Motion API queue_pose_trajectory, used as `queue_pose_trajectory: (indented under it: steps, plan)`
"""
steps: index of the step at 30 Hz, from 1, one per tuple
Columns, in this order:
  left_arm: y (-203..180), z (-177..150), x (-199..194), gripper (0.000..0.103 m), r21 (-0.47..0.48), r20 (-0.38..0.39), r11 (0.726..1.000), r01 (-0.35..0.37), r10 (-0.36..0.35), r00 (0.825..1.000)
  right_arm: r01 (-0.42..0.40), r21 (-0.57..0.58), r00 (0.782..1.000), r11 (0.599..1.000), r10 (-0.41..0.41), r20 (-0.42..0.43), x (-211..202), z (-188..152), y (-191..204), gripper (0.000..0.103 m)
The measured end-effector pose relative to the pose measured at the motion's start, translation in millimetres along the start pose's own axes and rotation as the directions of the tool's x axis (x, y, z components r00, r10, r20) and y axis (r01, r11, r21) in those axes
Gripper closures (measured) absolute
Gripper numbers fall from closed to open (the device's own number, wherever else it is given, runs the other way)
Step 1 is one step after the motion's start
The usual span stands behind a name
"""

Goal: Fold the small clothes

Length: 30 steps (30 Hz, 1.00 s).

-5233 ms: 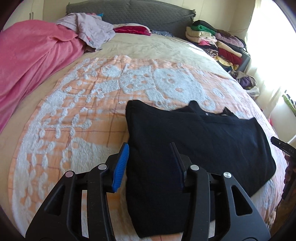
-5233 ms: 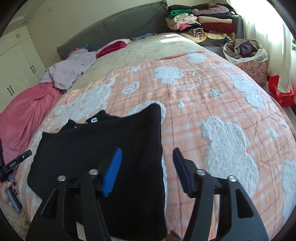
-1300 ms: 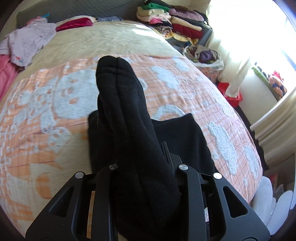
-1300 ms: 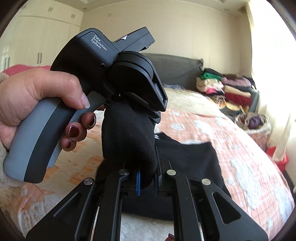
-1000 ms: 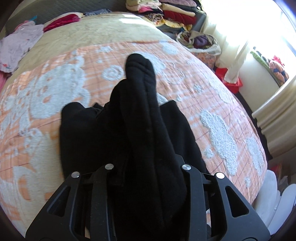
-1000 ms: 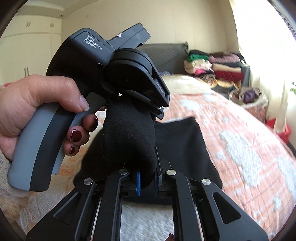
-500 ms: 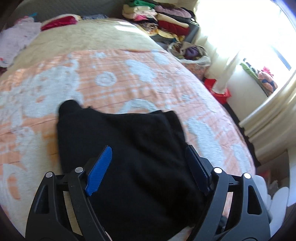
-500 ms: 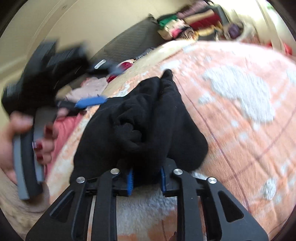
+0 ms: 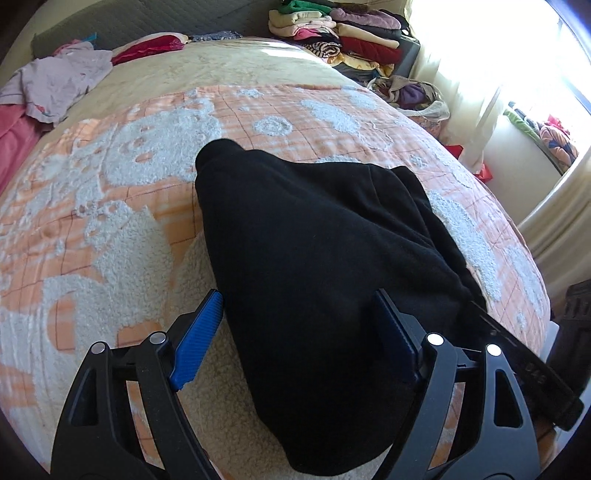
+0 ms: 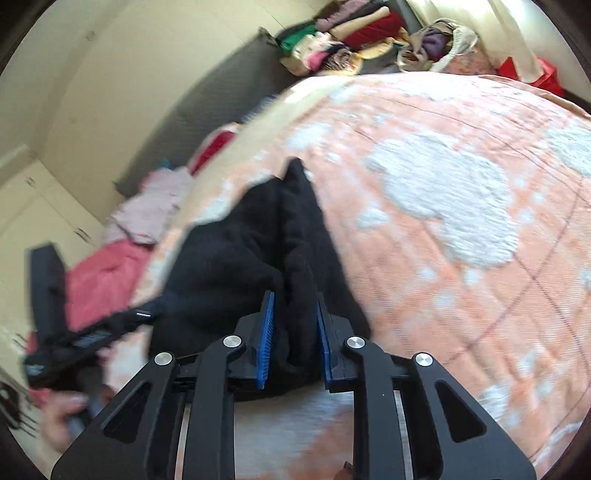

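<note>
A black fleece garment (image 9: 314, 240) lies folded lengthwise on the orange and white blanket (image 9: 110, 221) of a bed. My left gripper (image 9: 297, 299) stands open low over the garment's near end. Its blue pads (image 9: 197, 339) straddle the cloth without pressing on it. In the right wrist view the garment (image 10: 229, 258) is bunched, and my right gripper (image 10: 293, 299) holds its near fold in a narrow gap that the cloth fills from pad to pad. The blurred left gripper (image 10: 48, 295) and a hand (image 10: 66, 413) show at the left edge there.
Lilac clothes (image 9: 59, 81) and a pink cover (image 9: 14, 136) lie at the bed's far left. A stack of folded clothes (image 9: 340, 29) and a bag of clothes (image 9: 410, 92) stand beyond the far right corner. The blanket (image 10: 443, 221) right of the garment is bare.
The garment hung raised between both grippers a second ago. It now lies on the bed. My left gripper let go, opened wide and drew back. The right one rolled and came down.
</note>
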<state>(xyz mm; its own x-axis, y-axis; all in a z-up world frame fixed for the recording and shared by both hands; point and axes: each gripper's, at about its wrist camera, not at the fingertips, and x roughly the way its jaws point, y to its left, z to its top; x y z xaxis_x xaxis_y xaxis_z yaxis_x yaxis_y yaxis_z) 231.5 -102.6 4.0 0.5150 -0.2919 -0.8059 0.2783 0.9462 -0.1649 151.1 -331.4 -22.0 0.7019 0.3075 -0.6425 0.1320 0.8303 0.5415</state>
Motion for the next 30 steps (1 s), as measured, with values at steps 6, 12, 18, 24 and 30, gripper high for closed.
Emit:
queue_pose_trajectory:
  steps: [6,12,18,24,30]
  plan:
    - [-0.1,-10.2,-16.1,0.029,0.008,0.028,1.0,0.005,-0.005,1.0,0.08,-0.095,0.995,0.992,-0.074,0.062,-19.7,2.5,21.0,0.055]
    - [2.0,-19.9,-35.6,0.025,0.013,0.059,1.0,0.009,-0.01,0.998,0.117,-0.173,0.987,0.978,-0.094,0.132,-45.1,6.6,36.8,0.034]
    - [3.8,-29.6,-58.3,0.017,0.023,0.098,1.0,0.01,-0.012,0.995,0.151,-0.221,0.971,0.963,-0.103,0.217,-79.0,2.4,53.0,0.007]
    - [8.5,-44.9,-78.9,0.009,0.026,0.134,1.0,-0.004,0.001,0.991,0.191,-0.277,0.958,0.942,-0.116,0.263,-103.3,-4.2,67.4,0.005]
    - [14.1,-65.4,-97.0,0.009,0.032,0.165,0.999,-0.025,0.019,0.986,0.204,-0.319,0.956,0.926,-0.118,0.269,-114.2,-15.4,76.9,0.005]
